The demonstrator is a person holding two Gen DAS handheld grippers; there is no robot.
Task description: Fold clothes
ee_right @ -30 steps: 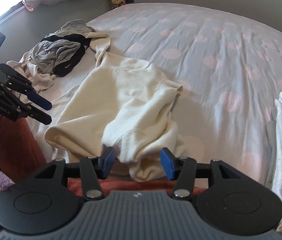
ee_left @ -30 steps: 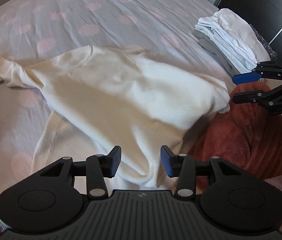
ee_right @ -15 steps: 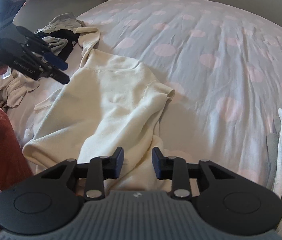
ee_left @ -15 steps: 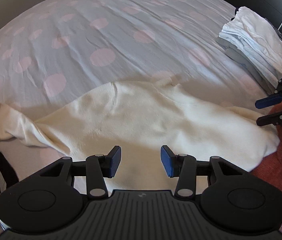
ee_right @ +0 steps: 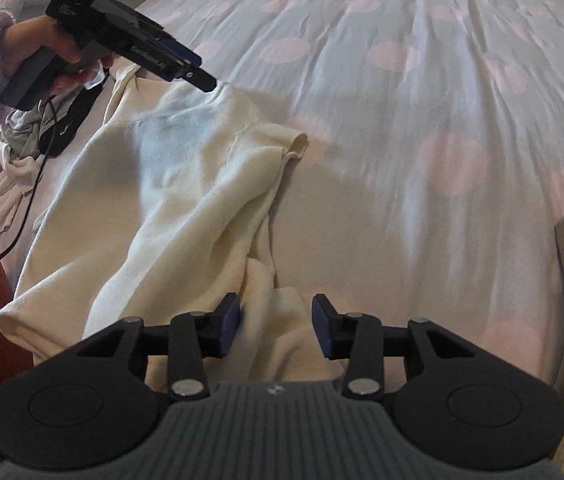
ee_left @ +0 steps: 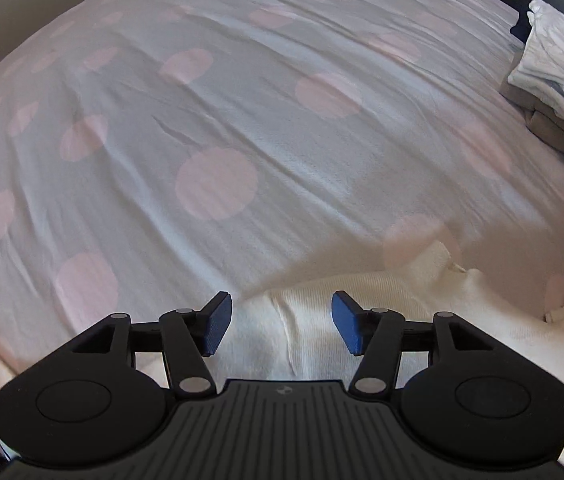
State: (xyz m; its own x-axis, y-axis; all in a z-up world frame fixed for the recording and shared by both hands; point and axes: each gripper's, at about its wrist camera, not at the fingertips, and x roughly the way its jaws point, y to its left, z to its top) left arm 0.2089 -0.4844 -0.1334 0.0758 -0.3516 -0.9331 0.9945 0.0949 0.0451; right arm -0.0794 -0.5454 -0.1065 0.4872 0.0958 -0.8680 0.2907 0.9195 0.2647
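Both grippers' jaws are spread: cream sweater (ee_right: pixel 185 184) runs lengthwise from the right gripper (ee_right: pixel 275 330) at its bunched hem to the left gripper (ee_left: pixel 279 328) at the collar.

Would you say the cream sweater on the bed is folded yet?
Not yet: the cream sweater lies spread and rumpled on the bed, one sleeve bunched near the right tongs.

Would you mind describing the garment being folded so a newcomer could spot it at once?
Start with the bed's grey sheet with pink dots. On its near left part lies the cream sweater, spread out and rumpled, between the left gripper and the right gripper. Unlike the grey, black and white clothes pile beside it, it is one plain cream piece.
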